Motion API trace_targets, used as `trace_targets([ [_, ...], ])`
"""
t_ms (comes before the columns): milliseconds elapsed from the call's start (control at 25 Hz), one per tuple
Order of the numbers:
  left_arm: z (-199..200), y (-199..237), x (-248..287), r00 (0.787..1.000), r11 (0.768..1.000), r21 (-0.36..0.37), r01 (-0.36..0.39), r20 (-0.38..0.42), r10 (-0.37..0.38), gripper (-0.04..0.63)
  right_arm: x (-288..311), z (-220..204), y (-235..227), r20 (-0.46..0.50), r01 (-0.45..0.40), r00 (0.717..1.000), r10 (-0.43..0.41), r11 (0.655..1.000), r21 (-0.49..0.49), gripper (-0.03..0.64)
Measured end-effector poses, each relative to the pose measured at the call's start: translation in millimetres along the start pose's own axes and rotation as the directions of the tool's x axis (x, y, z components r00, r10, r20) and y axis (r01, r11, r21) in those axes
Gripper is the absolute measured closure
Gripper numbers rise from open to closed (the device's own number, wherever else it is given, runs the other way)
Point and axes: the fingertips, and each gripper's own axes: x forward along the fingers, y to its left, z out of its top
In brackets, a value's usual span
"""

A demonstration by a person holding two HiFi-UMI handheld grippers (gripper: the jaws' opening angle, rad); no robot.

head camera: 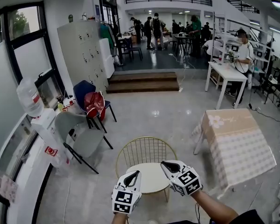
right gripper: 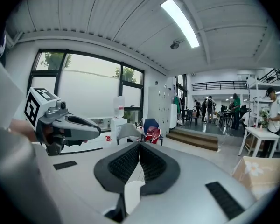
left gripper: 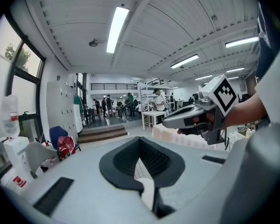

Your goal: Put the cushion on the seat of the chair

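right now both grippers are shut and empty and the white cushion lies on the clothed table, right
Wrong place: the head view shows the white cushion on the seat of the gold wire chair. The left gripper and right gripper are indeed shut and empty.

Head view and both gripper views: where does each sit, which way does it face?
Head view: on the person's head, tilted down at the gold chair; left gripper, right gripper and a forearm show.
Left gripper view: on the left gripper, along its shut jaws toward the steps; right gripper shows.
Right gripper view: on the right gripper, along shut jaws toward the lockers; left gripper shows.
Shared: steps in all three.
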Motion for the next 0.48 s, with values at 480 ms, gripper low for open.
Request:
trace_targets([
  [480,32.9,-59.4,-16.9,0.997,0.997,-0.081,0.008,0.076,-0.002,0.591,-79.9,33.5,-9.9,0.129,0.009,0.992,-0.014,0.999,0.035,0.598],
])
